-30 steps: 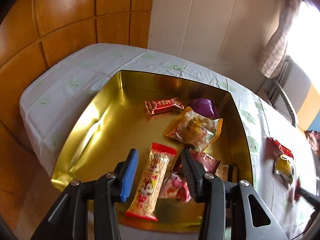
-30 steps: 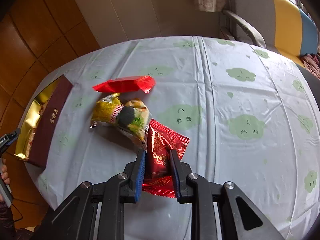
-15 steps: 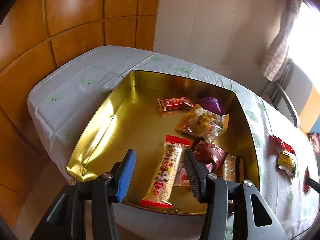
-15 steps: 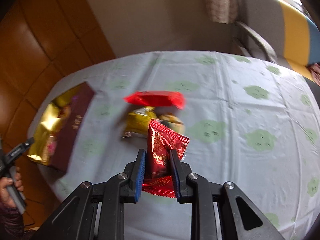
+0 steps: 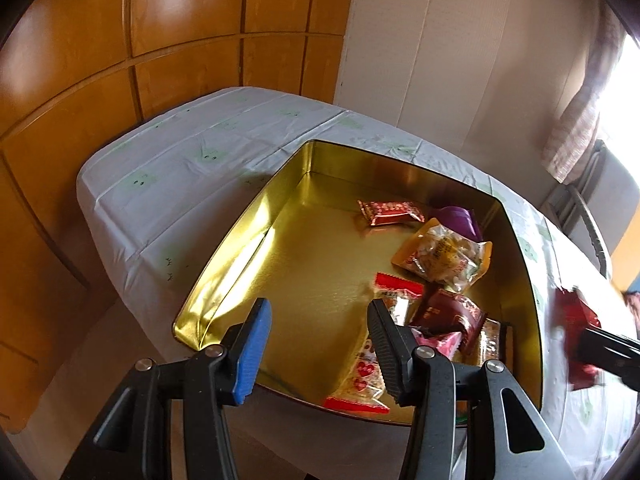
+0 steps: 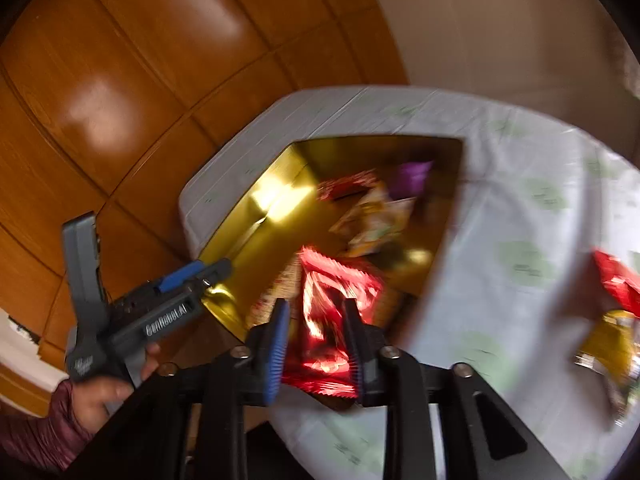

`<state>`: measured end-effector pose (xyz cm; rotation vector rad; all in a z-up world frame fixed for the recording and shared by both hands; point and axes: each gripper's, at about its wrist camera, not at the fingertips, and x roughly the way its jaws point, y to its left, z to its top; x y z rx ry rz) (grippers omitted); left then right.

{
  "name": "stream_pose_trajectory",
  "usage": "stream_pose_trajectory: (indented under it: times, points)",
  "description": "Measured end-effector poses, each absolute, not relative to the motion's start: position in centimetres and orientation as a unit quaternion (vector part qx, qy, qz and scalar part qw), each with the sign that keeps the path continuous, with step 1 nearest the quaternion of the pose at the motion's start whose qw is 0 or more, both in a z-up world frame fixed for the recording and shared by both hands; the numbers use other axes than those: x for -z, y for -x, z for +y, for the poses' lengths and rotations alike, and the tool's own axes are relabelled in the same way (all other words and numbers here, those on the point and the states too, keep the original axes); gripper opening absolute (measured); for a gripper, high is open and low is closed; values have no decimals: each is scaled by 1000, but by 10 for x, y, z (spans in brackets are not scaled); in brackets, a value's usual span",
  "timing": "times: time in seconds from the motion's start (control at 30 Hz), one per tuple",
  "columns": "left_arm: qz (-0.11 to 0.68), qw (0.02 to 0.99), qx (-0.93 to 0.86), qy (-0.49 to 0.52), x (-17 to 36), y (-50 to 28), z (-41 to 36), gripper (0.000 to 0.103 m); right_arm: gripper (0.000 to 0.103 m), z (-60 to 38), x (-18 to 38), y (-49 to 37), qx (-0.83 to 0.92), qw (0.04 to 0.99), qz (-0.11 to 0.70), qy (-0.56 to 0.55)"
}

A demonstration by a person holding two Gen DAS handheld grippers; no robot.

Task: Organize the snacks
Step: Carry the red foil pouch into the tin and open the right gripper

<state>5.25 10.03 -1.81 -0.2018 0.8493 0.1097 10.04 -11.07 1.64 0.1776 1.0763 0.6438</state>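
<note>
Snacks are lying loose in the gold tin [image 5: 240, 248], which is sitting on the table's white tablecloth [image 5: 180, 168] near its corner. Going left to right inside it: the left half is showing bare gold floor, then a long red-ended wafer pack [image 5: 362, 380] is lying by the near wall, a small red packet [image 5: 390, 213] is resting toward the far wall, and a yellow bag [image 5: 444, 256], a purple wrapper [image 5: 460, 218] and a dark maroon pack [image 5: 452, 316] are crowding the right side. The left gripper [image 5: 316, 344] is hovering over the tin's near edge with its jaws spread wide, grasping nothing. Further right, the right gripper [image 6: 316, 344] is clamping a shiny red snack pack [image 6: 332, 320] above the tin's near right corner; this view is blurred. On the cloth at far right, a red packet [image 6: 616, 280] and a yellow-green bag [image 6: 612, 344] are lying together.
</note>
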Motion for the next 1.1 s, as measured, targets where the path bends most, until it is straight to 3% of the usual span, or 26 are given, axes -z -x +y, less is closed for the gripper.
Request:
stream_pose_trajectory:
  times: [0.57,1.1]
  points:
    - [409,910,-34,66,21,-47,80,51,40,-162,-14,-65,-189,857,479,-25]
    - [394,919,9,10,5,-34,38,51,40,-287,-31,-48,-51,885,462,20]
